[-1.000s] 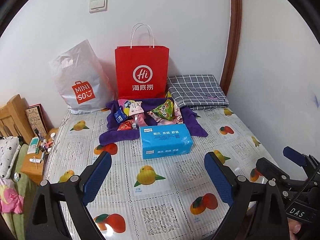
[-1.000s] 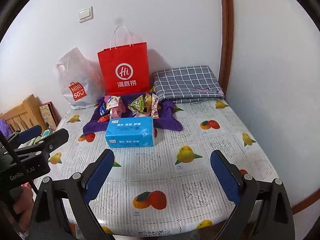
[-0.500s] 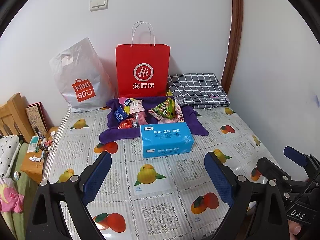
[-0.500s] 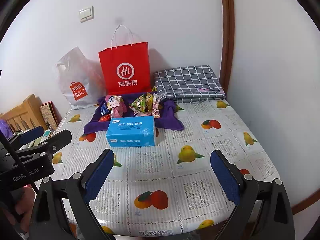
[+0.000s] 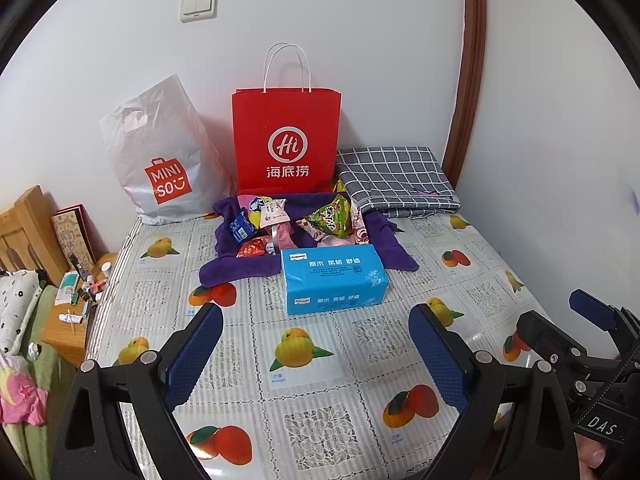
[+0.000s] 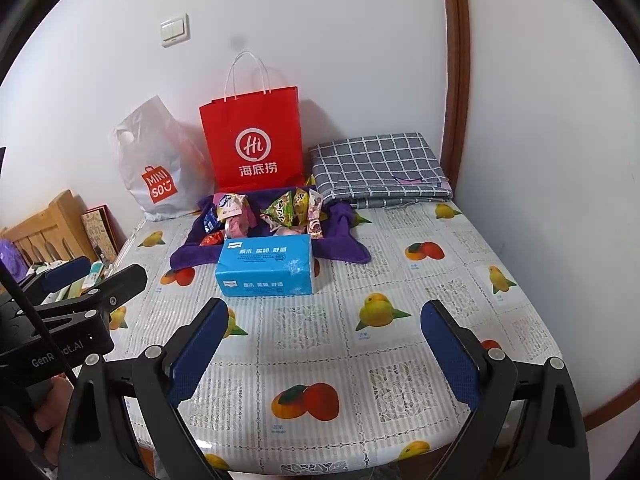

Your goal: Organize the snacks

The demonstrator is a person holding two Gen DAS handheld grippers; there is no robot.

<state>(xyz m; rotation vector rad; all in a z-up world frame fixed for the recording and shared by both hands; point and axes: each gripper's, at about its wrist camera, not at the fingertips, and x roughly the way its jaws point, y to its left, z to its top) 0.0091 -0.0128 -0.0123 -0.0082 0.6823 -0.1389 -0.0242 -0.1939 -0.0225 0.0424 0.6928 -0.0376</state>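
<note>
Several snack packets [image 5: 296, 222] [image 6: 268, 212] lie heaped on a purple cloth [image 5: 240, 270] [image 6: 344, 240] at the back of the table. A blue tissue pack [image 5: 334, 278] [image 6: 266, 266] lies just in front of the heap. My left gripper [image 5: 316, 346] hovers open over the near part of the table, well short of the pack, nothing between its blue pads. My right gripper [image 6: 324, 340] is open too, level with it and to its right, also empty. Each gripper shows at the edge of the other's view.
A red paper bag [image 5: 286, 140] [image 6: 252, 138] and a grey plastic shopping bag [image 5: 160, 160] [image 6: 156, 164] stand against the wall behind the snacks. A folded checked cloth [image 5: 394, 178] [image 6: 378, 166] lies at the back right. The fruit-print tablecloth [image 5: 320, 412] [image 6: 320, 356] covers the table; a cluttered stand [image 5: 72, 312] sits left.
</note>
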